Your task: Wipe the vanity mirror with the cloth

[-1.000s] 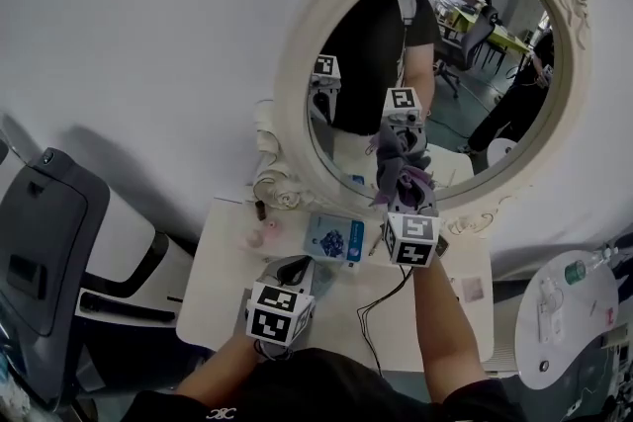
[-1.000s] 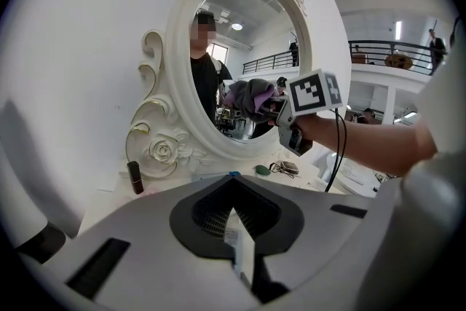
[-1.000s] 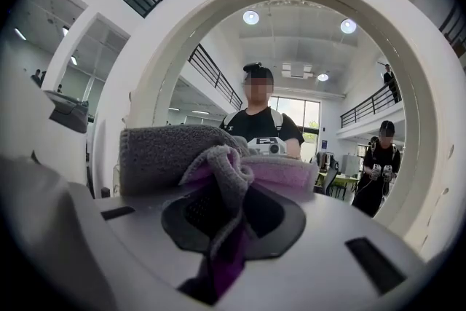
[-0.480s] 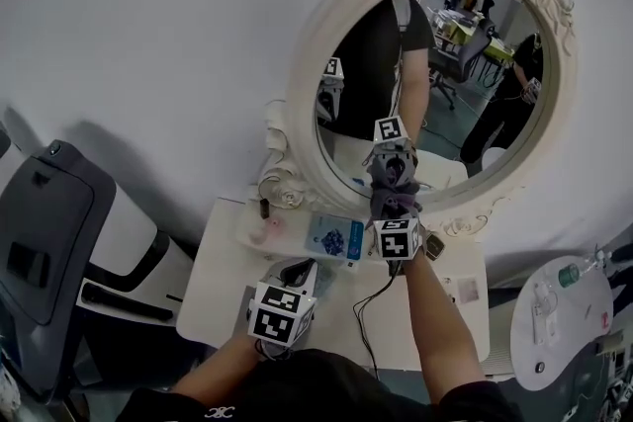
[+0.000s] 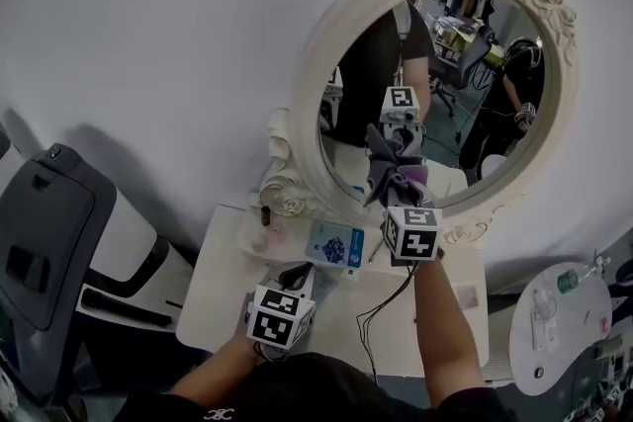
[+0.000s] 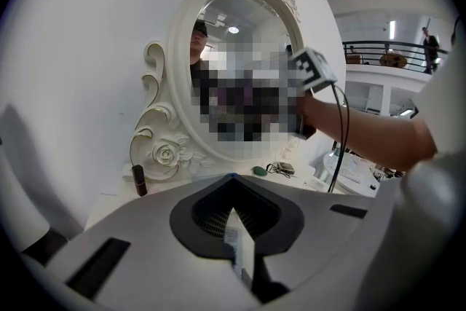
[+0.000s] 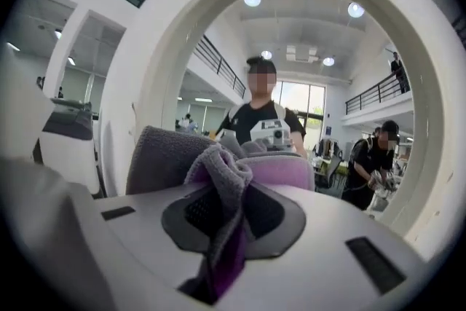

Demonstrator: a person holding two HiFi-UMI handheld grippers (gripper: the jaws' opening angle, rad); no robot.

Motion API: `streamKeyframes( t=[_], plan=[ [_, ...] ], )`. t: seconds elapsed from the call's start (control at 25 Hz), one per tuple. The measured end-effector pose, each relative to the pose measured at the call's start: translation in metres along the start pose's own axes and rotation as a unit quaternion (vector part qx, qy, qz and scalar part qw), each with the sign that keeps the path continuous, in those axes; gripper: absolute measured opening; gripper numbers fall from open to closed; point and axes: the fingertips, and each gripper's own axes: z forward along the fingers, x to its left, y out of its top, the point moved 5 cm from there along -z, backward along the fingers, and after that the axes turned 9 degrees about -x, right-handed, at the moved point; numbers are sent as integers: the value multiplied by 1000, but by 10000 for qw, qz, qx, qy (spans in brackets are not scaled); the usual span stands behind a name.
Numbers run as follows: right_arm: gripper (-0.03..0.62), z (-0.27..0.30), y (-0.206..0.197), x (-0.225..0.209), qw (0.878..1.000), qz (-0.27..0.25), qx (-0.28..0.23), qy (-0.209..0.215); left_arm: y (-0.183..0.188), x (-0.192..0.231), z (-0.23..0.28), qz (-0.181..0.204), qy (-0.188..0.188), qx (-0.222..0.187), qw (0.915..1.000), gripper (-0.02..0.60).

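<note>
Since half a second ago, the right gripper (image 5: 398, 199) has shifted slightly rightward and up along the glass, while the left gripper (image 5: 293, 274) has kept its place low over the worktop (image 5: 226, 284).

Right gripper: I see its jaws closed on a grey-and-purple cloth (image 5: 394, 169). In the right gripper view, a fold of the cloth (image 7: 218, 172) runs down between the jaws of the right gripper (image 7: 231, 223), and the rest bunches up ahead of them.

Cloth: it lies against the lower part of the vanity mirror (image 5: 475, 44), where it meets its own reflection. The mirror's white oval frame (image 7: 145, 69) fills the right gripper view.

Left gripper (image 6: 240, 247): jaws together, with nothing between them, pointing toward the mirror (image 6: 178, 47) from well below it.

Worktop: a blue packet (image 5: 334, 243) lies just before the mirror's base. A small dark bottle (image 5: 262, 211) stands beside the carved rose at the frame's lower left, seen also in the left gripper view (image 6: 139, 180). A thin cable (image 5: 381, 311) trails from the right gripper across the white surface.
</note>
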Motion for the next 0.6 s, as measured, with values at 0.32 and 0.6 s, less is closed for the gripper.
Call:
streamKeyframes(
  t=[0.32, 0.6],
  plan=[
    [52, -22, 190, -9, 9714, -438, -2331, 107, 3, 8, 7, -29, 65, -38, 10000, -2],
    [52, -1, 288, 4, 9518, -451, -3029, 146, 3, 15, 7, -113, 205, -50, 9997, -1]
  ],
)
